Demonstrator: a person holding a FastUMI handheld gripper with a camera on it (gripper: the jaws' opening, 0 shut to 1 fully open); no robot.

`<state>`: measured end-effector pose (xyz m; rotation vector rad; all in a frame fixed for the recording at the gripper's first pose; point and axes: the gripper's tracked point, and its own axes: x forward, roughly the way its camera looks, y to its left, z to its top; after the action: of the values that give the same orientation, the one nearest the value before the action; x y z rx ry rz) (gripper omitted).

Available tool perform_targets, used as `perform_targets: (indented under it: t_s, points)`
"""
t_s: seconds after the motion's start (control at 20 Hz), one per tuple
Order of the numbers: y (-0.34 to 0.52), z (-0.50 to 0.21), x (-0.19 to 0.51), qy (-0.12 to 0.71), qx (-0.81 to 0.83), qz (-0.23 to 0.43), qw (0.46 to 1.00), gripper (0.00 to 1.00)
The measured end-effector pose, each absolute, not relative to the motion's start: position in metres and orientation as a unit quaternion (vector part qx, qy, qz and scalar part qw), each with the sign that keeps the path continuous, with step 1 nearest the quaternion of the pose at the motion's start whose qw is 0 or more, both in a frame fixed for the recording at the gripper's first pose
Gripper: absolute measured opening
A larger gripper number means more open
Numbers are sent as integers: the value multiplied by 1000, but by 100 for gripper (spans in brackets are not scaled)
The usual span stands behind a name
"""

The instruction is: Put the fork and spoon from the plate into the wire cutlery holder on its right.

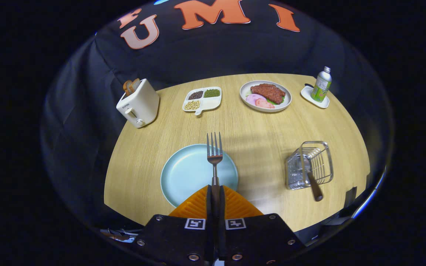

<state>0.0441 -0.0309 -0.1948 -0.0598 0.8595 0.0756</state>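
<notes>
fork (215, 157) is clamped in the gripper (215, 192): jaws closed right down on the lower part of its handle, both fingers pressing it from either side. fork points straight ahead of the fingers, tines up and away, neck and head sticking out past the fingertips. it sits over the right half of the light blue plate (189, 173); cannot tell whether it's lifted clear of the plate or touching it.

plate is just ahead of and partly under the fingers, on the wooden table (257, 129). nothing else lying on its visible surface.

wire cutlery holder (309, 166) stands to the right of the plate, apart from it, tilted in this view. spoon (311, 175) is already in it, brown handle end sticking out toward the near table edge, bowl end down inside the basket.

farther back, beyond the fork tips: white toaster (139, 103) with bread in the slots at far left, a white divided dish (202, 99) with beans and grains in its compartments, a round plate of meat (265, 95) with pink slices and some green, and a green-labelled bottle (321, 85) standing on a small white tray (314, 96) at far right. all well apart from plate and holder.
</notes>
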Motion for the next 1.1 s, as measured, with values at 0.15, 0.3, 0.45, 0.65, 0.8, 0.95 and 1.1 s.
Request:
perform_targets:
  t_s: [0.15,0.3,0.45,0.65,0.8,0.95,1.1]
  points:
    - [-60,-171,49,417,-40,17,908,5]
    - [-94,-153,51,421,-50,-5,906,5]
    - [-129,-143,50,433,-64,-28,899,5]
    - [-170,-142,44,465,-73,-54,880,5]
    - [-188,-148,39,498,-79,-62,862,5]
    - [-192,-161,32,533,-89,-55,840,5]
    - [-196,-173,28,567,-96,-51,816,5]
